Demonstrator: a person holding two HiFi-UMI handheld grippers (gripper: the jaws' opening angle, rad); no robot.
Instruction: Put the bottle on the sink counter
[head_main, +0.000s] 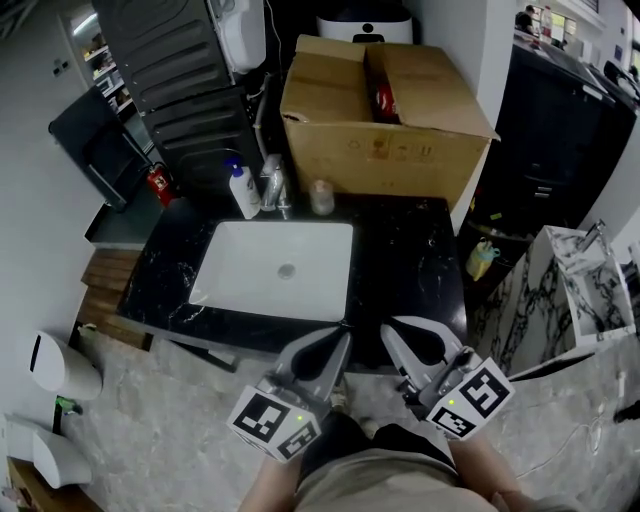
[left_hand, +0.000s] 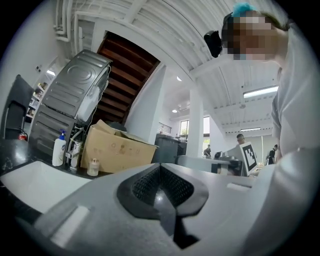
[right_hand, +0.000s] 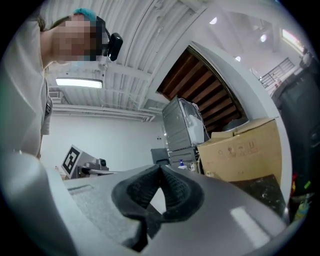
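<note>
A person is holding the left gripper (head_main: 338, 340) and the right gripper (head_main: 392, 335) low against the body at the near edge of a black marble sink counter (head_main: 420, 260). Both grippers have their jaws pressed together on nothing and appear to be idle. A white pump bottle (head_main: 243, 190) is standing upright at the counter's back, just beside the faucet (head_main: 273, 185) and behind the white basin (head_main: 275, 265), seemingly within reach for handwashing and well apart from both grippers.
</note>
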